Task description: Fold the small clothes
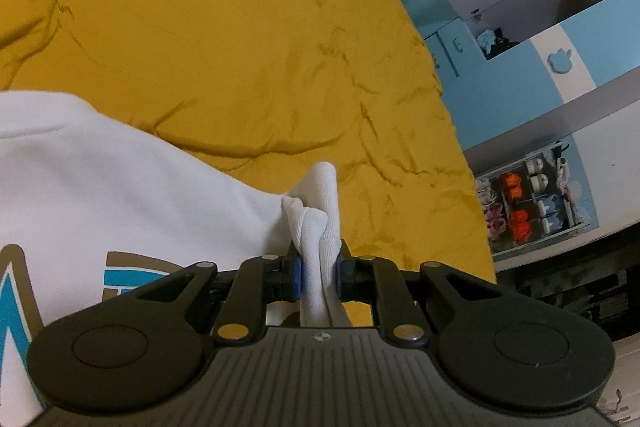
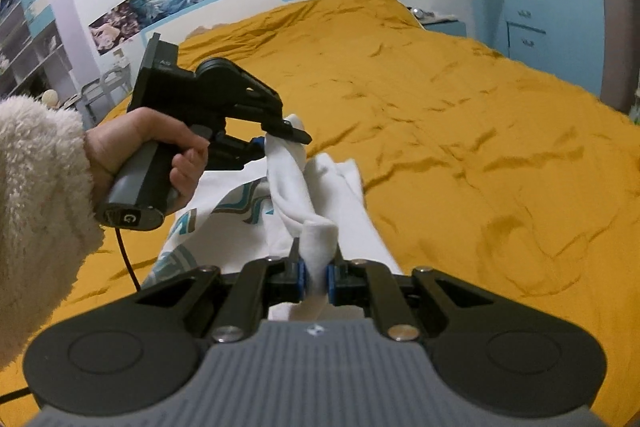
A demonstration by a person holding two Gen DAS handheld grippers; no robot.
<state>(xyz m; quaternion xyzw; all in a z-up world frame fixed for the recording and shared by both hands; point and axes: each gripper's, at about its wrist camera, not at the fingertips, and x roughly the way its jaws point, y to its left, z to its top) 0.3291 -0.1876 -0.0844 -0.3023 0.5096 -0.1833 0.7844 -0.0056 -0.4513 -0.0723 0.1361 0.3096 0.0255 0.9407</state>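
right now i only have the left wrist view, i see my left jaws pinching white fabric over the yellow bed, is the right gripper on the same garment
Observer: Yes. The right gripper is shut on a bunched white edge of the same white garment.
Operator: where is my left gripper relative to it
Observer: The left gripper sits up and to the left in the right wrist view, clamping another white edge.
Operator: who's holding it
Observer: A hand in a fluffy cream sleeve grips its handle.

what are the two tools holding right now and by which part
Both hold the white garment: the left tool and the right tool each pinch a bunched ribbed edge of it.
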